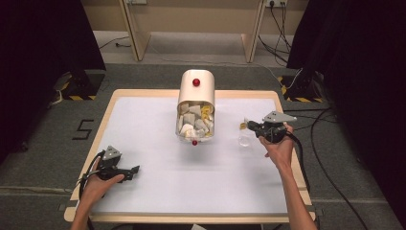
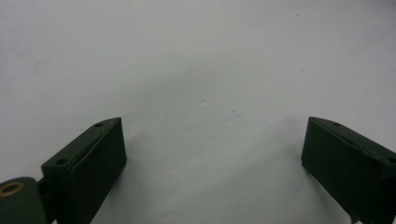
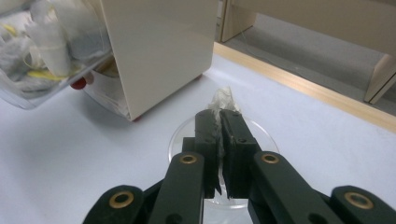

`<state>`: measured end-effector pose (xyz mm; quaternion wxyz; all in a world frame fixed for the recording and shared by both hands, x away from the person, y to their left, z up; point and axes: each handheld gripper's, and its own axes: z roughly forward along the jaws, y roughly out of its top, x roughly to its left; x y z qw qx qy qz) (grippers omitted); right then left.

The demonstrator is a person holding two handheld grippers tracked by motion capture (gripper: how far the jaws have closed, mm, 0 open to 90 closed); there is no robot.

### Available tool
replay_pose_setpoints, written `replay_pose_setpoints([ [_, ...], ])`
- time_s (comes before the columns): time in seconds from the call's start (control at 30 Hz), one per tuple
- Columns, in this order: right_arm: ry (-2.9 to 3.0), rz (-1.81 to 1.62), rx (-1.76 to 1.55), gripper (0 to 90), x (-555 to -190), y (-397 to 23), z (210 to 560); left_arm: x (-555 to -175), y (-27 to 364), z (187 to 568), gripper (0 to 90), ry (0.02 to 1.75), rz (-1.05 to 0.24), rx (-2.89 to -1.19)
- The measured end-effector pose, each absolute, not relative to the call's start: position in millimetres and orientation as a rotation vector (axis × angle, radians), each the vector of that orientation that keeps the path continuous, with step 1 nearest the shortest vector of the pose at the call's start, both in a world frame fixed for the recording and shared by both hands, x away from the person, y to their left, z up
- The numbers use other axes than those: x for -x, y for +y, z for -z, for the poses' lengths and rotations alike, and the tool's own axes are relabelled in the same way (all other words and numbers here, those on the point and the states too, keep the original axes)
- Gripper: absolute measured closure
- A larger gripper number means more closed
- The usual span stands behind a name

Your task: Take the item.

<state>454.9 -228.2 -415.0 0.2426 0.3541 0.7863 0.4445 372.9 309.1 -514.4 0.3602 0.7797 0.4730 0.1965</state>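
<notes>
A cream box (image 1: 196, 88) stands at the table's far middle, its clear front bin (image 1: 195, 125) tipped open and full of several tea bags. To its right stands a clear glass (image 1: 244, 137). My right gripper (image 1: 246, 125) hangs just over that glass, shut on a white tea bag (image 3: 223, 99) that pokes out past the jaw tips. The right gripper view looks down on the glass rim (image 3: 180, 135) below the jaws, with the box (image 3: 159, 51) close at the left. My left gripper (image 1: 135, 170) rests low at the near left, open, with bare table between its jaws (image 2: 212, 144).
The white table top (image 1: 191, 182) has a wooden edge (image 1: 316, 93) around it. Beyond the far edge are wooden legs and floor cables. A red knob (image 1: 196, 82) sits on the box top and another (image 1: 194, 142) on the bin front.
</notes>
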Motion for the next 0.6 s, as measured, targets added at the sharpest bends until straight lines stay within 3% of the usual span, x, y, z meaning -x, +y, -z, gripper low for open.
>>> replay_pose_setpoints([
  [0.3,2.172,-1.175,-0.980,82.4,-461,-224,427,-373,309,514,5.6,1.219,-0.506,-2.009],
  [0.43,2.138,-1.197,-1.020,60.8,-463,-224,428,-373,309,514,5.6,1.219,-0.507,-2.010],
  [0.6,2.089,-1.272,-1.018,42.7,-461,-227,417,-373,309,514,5.6,1.219,-0.505,-2.012],
])
